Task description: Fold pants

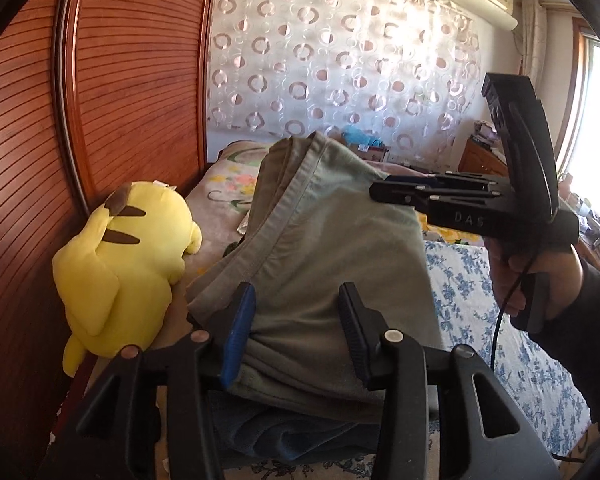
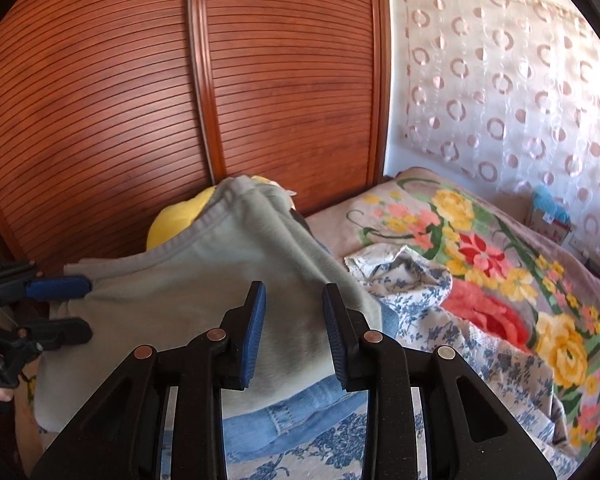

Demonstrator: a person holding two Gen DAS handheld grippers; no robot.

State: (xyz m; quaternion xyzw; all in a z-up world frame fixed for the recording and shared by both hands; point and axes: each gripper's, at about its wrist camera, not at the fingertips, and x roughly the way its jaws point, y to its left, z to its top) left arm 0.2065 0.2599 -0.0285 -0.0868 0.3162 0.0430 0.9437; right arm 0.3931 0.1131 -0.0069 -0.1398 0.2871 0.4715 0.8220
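Grey-green folded pants (image 1: 319, 248) lie on top of folded blue jeans (image 1: 284, 436) on the bed. My left gripper (image 1: 296, 320) is open, its jaws apart over the near edge of the grey pants. In the right wrist view the same pants (image 2: 204, 280) lie on the jeans (image 2: 296, 416). My right gripper (image 2: 294, 320) is open, jaws apart above the pants' near corner. The right gripper also shows in the left wrist view (image 1: 383, 192) at the pants' right edge, and the left gripper (image 2: 72, 304) shows at the left of the right wrist view.
A yellow plush toy (image 1: 120, 264) lies against the wooden slatted wardrobe (image 1: 132, 80) left of the pants. The bed has a blue floral sheet (image 1: 499, 320) and a bright flowered blanket (image 2: 499, 264). A sheer curtain (image 1: 339, 60) hangs behind.
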